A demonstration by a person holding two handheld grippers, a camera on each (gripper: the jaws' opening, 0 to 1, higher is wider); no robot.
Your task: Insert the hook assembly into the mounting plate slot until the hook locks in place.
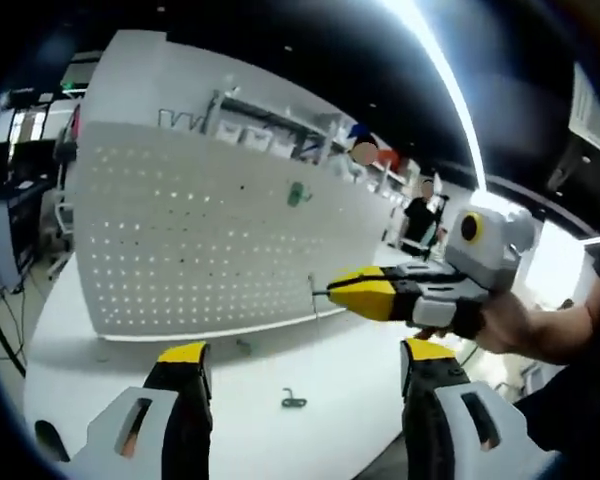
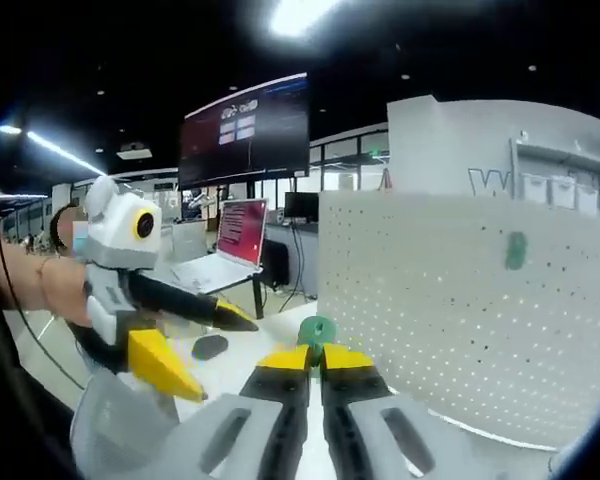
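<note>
Looking along the left gripper (image 1: 298, 365) in the left gripper view, its two yellow-tipped jaws stand spread wide with nothing between them. Past them, at about 6 o'clock on the white table (image 1: 360, 380), a small spare hook (image 1: 293, 401) lies flat. At 3 o'clock the right gripper (image 1: 332, 291) reaches in, jaws pressed together on a thin wire hook (image 1: 314, 293) whose tip sits just beside the lower edge of the pegboard (image 1: 200, 240). In the right gripper view the same jaws pinch a green piece (image 2: 317, 330) at their tips, with the board at 2 o'clock. A green hook (image 1: 297, 194) already hangs higher up the board.

The step in hand appears to be the insertion itself. To do it well, the person should square the hook's prongs to one hole row, push straight in rather than at a slant, then tip it down until it seats. Beyond the board stand shelves (image 1: 270, 130) and a monitor (image 2: 246, 128).
</note>
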